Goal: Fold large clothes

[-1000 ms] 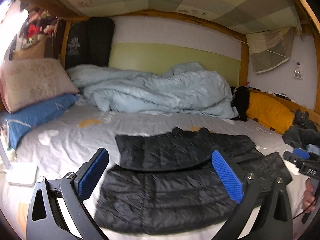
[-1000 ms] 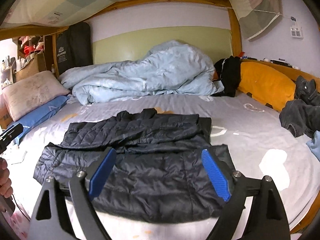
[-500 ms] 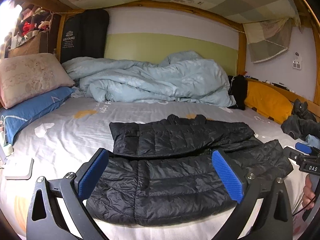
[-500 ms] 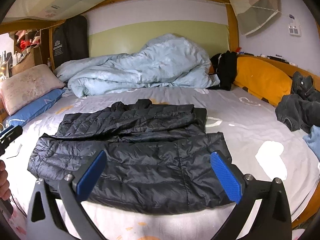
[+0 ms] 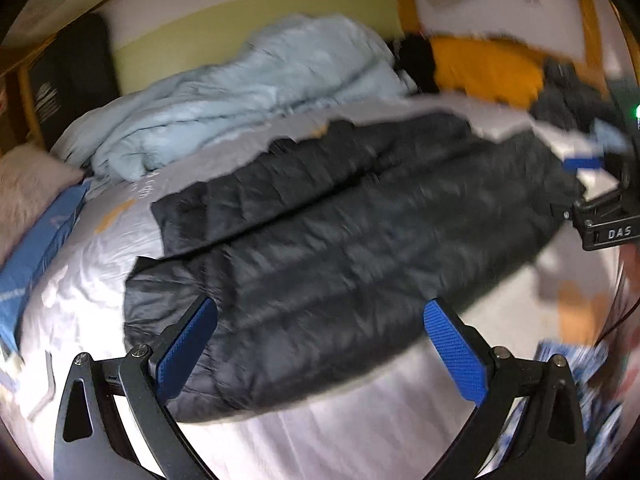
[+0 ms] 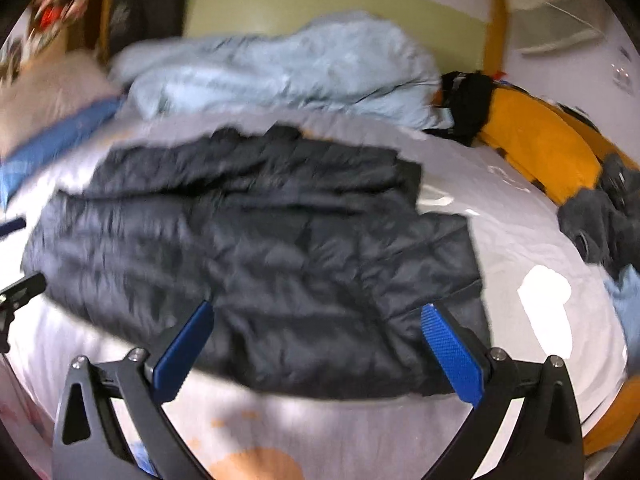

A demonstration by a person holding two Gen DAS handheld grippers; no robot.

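Black puffer jacket [image 5: 340, 264] lies flat across the near half of the grey bedsheet [image 6: 520, 240], its far part already folded forward over the body as a quilted band. Its position on the bed matches half a second ago; nothing has lifted it.

What has changed is the cameras: both views are now tilted and motion-blurred, and the jacket fills more of each. Both tools appear to be dropping toward its near hem.

Left gripper [image 5: 320, 344]: fingers spread wide, empty, over the hem's left part. Right gripper [image 6: 316, 344]: equally wide apart, empty, over the right part.

Judgement: approach for the next fold; no grasp yet.

Behind: rumpled pale-blue duvet [image 5: 248, 92], orange cushion [image 6: 536, 136].
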